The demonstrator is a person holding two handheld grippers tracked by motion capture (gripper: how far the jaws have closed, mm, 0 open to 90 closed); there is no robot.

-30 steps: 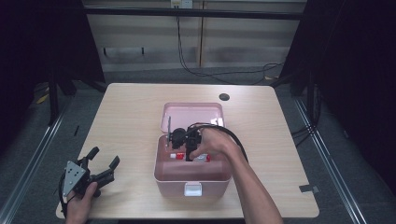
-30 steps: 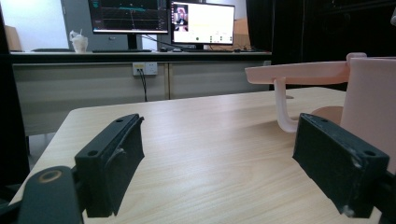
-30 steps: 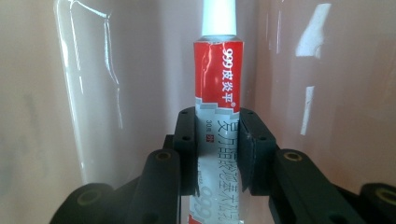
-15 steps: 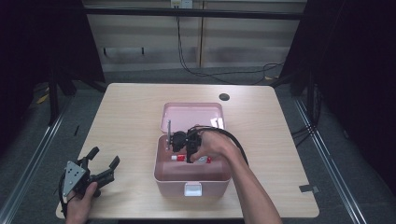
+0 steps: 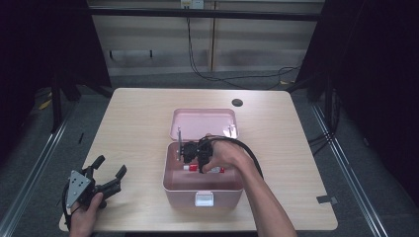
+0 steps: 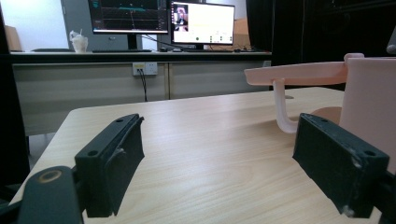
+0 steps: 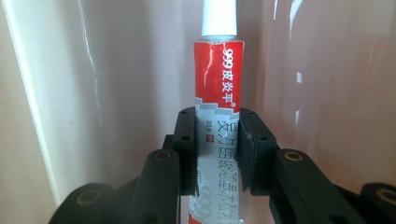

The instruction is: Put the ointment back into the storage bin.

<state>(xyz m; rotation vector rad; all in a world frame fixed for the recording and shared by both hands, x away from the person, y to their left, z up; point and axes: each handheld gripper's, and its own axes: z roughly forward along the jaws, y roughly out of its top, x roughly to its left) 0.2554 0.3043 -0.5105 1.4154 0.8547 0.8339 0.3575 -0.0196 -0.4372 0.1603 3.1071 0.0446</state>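
- The right tongs (image 7: pixel 217 149) are squeezing a red and white ointment tube (image 7: pixel 218 93) inside the pink box (image 5: pixel 170 180).
- The left tongs (image 5: pixel 109 168) are resting wide apart on the table (image 5: pixel 133 128), near left.

Both forearms are bare. Each gripper is black: left gripper (image 5: pixel 105 178) carries a grey three-cornered plate; right gripper (image 7: pixel 217 140) shows screw holes, round pivots, and a black cable.

Pink box (image 5: pixel 202 190) seen as smooth, glossy plastic; tube (image 7: pixel 218 98) glossy, crinkled foil-like; tool jaws matt black plastic; bench (image 5: pixel 138 123) matt light wood-grain.
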